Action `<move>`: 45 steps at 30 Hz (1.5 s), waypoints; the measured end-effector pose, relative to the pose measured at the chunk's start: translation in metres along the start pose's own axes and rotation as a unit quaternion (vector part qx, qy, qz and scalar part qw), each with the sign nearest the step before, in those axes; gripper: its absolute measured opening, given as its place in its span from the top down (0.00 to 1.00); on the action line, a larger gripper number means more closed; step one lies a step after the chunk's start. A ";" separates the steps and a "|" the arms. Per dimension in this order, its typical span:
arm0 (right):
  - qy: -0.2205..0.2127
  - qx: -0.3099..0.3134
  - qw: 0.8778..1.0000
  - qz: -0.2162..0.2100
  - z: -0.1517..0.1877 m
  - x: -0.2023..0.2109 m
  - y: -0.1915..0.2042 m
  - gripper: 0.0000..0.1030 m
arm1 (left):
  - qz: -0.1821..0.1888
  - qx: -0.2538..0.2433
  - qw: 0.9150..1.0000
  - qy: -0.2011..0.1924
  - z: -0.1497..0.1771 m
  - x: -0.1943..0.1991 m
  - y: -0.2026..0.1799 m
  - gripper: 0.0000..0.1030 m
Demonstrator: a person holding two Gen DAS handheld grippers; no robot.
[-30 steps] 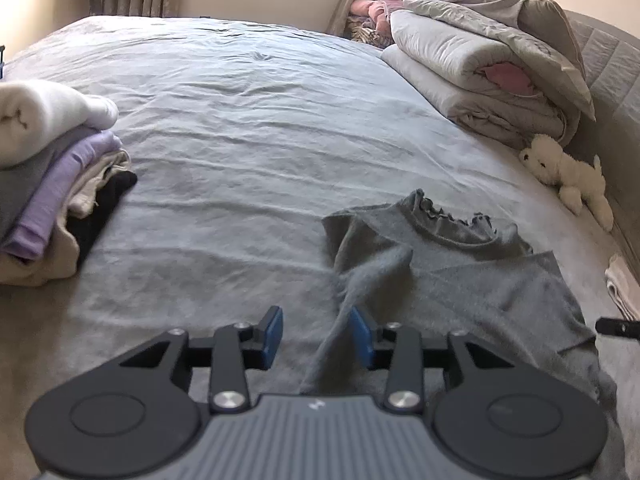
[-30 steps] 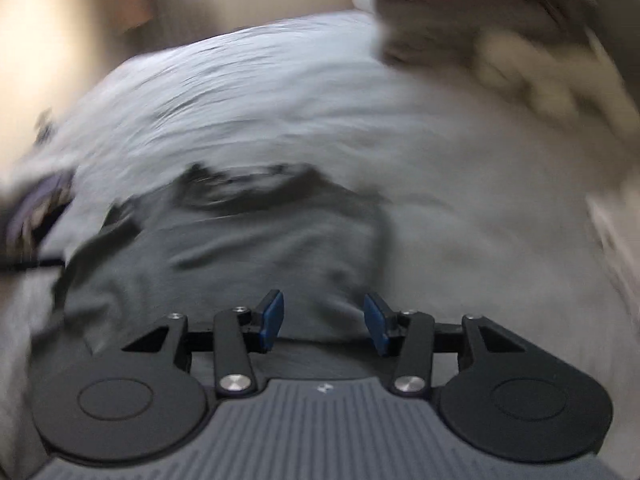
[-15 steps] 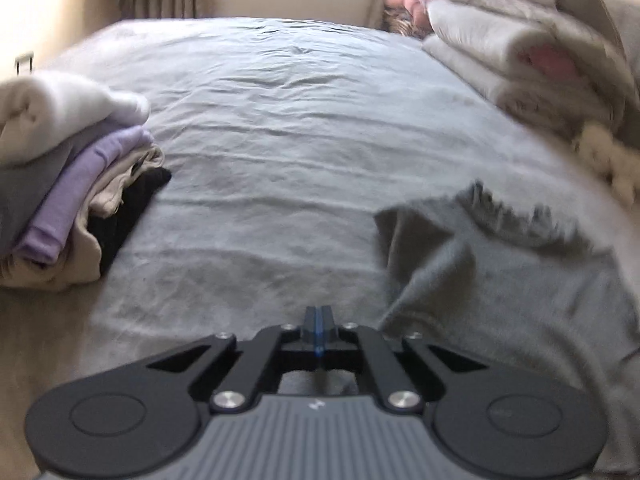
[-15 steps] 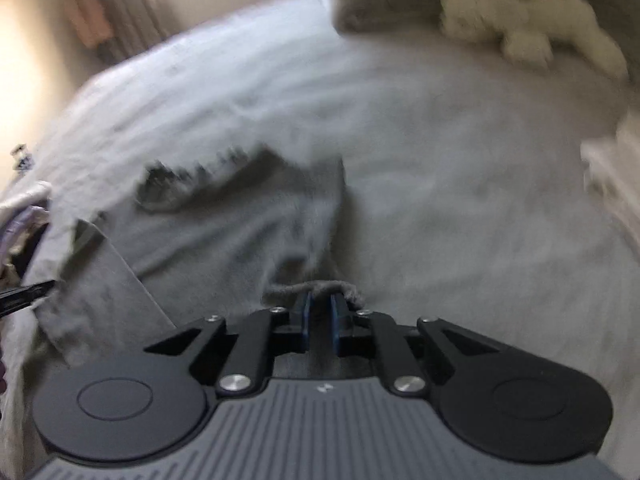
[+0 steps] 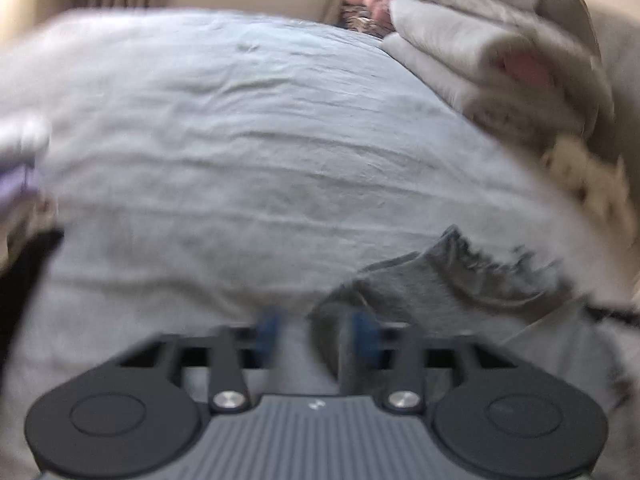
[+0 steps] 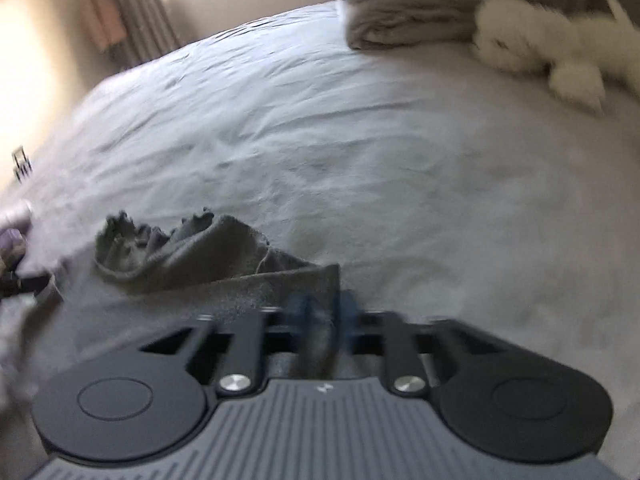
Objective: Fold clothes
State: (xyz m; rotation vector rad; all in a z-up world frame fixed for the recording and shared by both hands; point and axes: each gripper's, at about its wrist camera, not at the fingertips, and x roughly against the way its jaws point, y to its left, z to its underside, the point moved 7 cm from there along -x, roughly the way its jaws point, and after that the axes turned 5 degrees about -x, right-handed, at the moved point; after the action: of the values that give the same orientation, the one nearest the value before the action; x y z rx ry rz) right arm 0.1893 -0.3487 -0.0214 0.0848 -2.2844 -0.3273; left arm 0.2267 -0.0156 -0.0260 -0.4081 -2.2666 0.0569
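Garment: we see one dark grey top [image 5: 452, 292] with a frilled collar, lying rumpled on the bed near its front edge.
Garment, right wrist view: the frilled collar faces the far side; a flat edge of the grey top [image 6: 224, 272] runs toward the gripper.
Right gripper [image 6: 322, 314]: jaws narrow, blue pads pinched on a fold of the top; cloth hangs between them.
Left gripper [image 5: 316, 330]: jaws wide apart; a strip of the top drapes against the inner face of the right-hand pad. We cannot tell whether it is gripped at all.
Bed [image 5: 248, 152]: light grey wrinkled sheet carrying everything.
Clothes pile [image 5: 20, 184]: at the left edge of the bed, white, lilac and black layers, badly blurred.
Folded duvet [image 6: 420, 8]: at the far right corner of the bed.
Plush toy [image 6: 552, 48]: white, just beside the duvet, on the sheet.
Image quality: we note motion blur in both views.
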 end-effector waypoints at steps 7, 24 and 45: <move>-0.076 0.026 0.997 -0.008 -0.024 0.029 0.013 0.96 | 0.045 0.009 0.999 -0.025 -0.017 0.001 0.008 0.96; -0.072 -0.018 0.997 0.004 -0.023 0.028 -0.008 0.87 | 0.041 0.014 0.999 -0.031 -0.017 0.000 0.017 0.89; 0.057 -0.063 0.993 -0.079 0.106 0.116 0.024 0.52 | -0.031 -0.030 0.997 -0.061 0.067 0.103 -0.022 0.69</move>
State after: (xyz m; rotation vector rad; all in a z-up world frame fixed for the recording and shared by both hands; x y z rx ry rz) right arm 0.0345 -0.3232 0.0009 0.2136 -2.1432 -0.5351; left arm 0.1079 0.0017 0.0077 -0.3739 -2.4054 -0.0196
